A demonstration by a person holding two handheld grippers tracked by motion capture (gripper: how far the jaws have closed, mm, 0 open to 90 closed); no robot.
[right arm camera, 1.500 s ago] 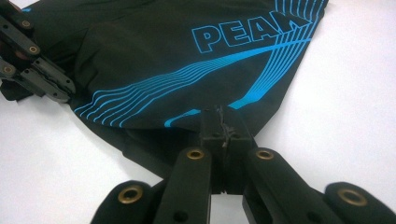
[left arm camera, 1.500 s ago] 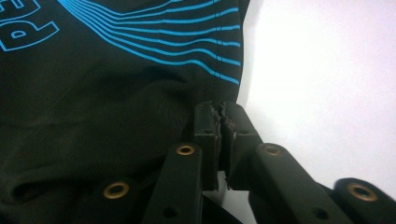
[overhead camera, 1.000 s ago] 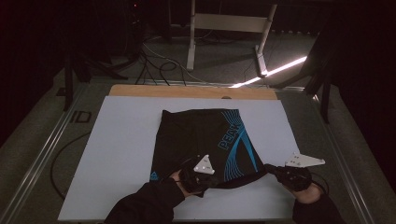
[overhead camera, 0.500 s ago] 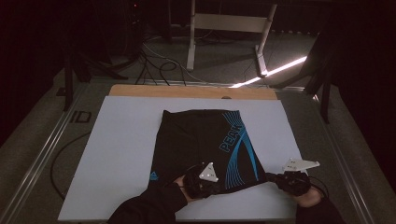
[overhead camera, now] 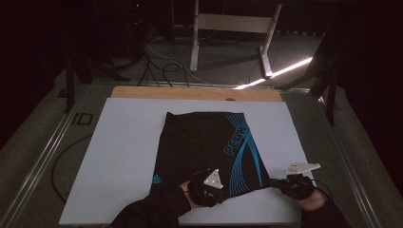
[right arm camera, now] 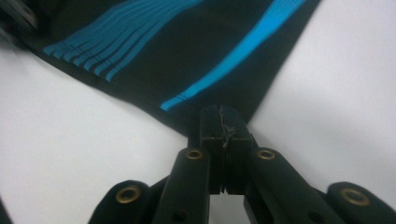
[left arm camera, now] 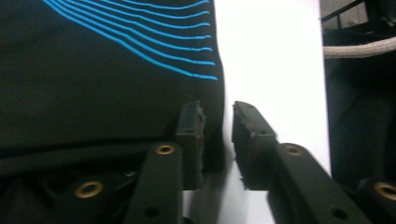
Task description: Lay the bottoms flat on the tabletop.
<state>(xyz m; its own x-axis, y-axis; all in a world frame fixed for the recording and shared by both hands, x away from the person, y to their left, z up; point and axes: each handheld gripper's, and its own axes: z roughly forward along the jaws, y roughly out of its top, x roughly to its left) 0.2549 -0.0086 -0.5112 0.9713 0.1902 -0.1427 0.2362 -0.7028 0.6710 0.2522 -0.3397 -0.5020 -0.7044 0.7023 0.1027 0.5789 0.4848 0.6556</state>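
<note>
A black garment (overhead camera: 204, 145) with blue curved stripes and the blue word "PEAK" lies spread flat near the middle of the white surface (overhead camera: 123, 142), its lower hem towards the person.

The left hand-held gripper (overhead camera: 209, 187) sits at the garment's lower hem, about midway along it. In the left gripper view its jaws stand a narrow gap apart, having just been opening; the garment's edge (left arm camera: 212, 93) lies in that gap next to the left pad (left arm camera: 194, 126), and the pads do not press on it, so the cloth is released.

The right hand-held gripper (overhead camera: 280, 183) is at the garment's lower right corner. In the right gripper view its jaws (right arm camera: 224, 126) are pressed together with the corner of the black cloth (right arm camera: 187, 60) pinched between them, the fabric fanning away from the tips across the surface.

Beyond the white surface a strip of wooden board (overhead camera: 195, 93) shows along the far edge, and past it a pale frame stand (overhead camera: 233, 28) and dark cables (overhead camera: 157, 61) lie on the dim floor.

The person's dark sleeves (overhead camera: 152, 211) blend into the garment in the high view, so the hands are hard to make out, and the left hand-held gripper's tips are hidden under its grey plate there.
</note>
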